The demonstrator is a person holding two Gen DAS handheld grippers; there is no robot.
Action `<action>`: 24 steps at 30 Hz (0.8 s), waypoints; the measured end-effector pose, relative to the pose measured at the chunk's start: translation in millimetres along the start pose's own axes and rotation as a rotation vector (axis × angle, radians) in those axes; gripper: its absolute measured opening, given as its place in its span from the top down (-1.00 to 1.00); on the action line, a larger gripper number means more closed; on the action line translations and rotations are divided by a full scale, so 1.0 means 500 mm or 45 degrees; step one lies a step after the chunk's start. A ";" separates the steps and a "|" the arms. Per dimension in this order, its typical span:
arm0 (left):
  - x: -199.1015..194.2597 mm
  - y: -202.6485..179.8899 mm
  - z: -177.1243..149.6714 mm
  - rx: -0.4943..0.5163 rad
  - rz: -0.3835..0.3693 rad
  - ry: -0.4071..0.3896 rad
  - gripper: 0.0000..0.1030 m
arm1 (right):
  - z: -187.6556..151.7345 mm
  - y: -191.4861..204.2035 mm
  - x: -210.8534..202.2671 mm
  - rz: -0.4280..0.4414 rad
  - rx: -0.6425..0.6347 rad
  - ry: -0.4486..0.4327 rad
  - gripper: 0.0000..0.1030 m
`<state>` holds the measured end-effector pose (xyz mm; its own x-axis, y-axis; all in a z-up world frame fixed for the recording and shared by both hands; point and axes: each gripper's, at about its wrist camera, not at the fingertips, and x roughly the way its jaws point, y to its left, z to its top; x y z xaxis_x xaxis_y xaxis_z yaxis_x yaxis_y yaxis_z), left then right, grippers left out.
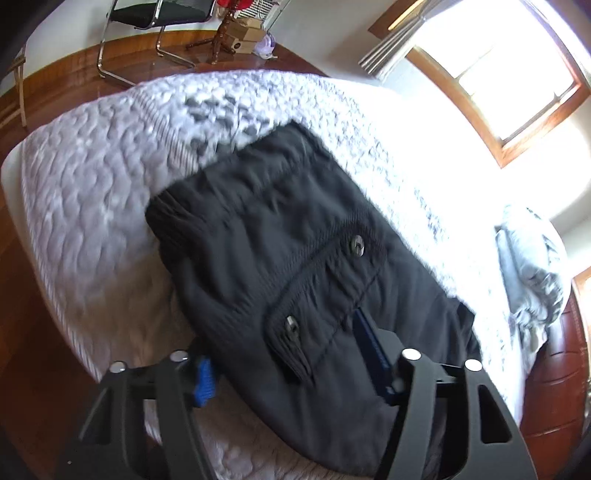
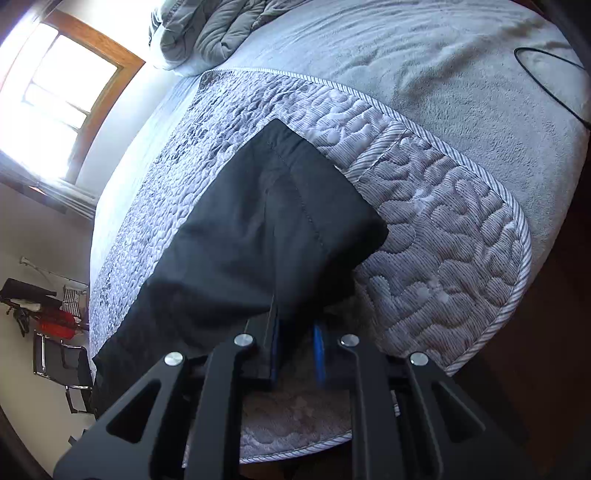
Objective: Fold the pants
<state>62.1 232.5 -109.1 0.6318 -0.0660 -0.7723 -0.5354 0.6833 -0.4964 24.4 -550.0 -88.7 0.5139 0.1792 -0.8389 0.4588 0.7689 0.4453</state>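
Black pants (image 1: 295, 266) lie on a quilted grey bedspread (image 1: 92, 192). The left wrist view shows the waist end with a buttoned pocket flap (image 1: 325, 280). My left gripper (image 1: 291, 365) is open, its blue-padded fingers wide apart on either side of the fabric at the near edge. In the right wrist view the pants (image 2: 266, 229) run away from me, with a fold of cloth raised between the fingers. My right gripper (image 2: 297, 350) is shut on that near edge of the pants.
The quilt (image 2: 443, 229) covers a bed with a grey fleece blanket (image 2: 443, 74) and a bunched duvet (image 2: 214, 33). A black cable (image 2: 546, 77) lies on the blanket. A chair (image 1: 147, 22), boxes and a wooden floor (image 1: 55, 88) lie beyond. A bright window (image 1: 509, 85) is nearby.
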 end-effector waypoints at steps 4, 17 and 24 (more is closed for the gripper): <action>0.010 -0.028 0.040 0.098 0.029 -0.034 0.26 | -0.007 0.004 0.003 -0.016 -0.006 0.012 0.74; -0.043 0.026 0.009 0.055 0.198 -0.102 -0.81 | -0.014 -0.010 0.032 -0.054 0.049 0.045 0.67; -0.118 -0.020 -0.024 0.093 0.118 -0.185 -0.82 | -0.018 -0.018 0.048 -0.081 0.115 0.048 0.60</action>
<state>23.4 221.1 -63.3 0.6589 0.1017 -0.7453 -0.5563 0.7328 -0.3918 26.3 -547.4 -115.8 0.4550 0.1558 -0.8767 0.5541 0.7212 0.4157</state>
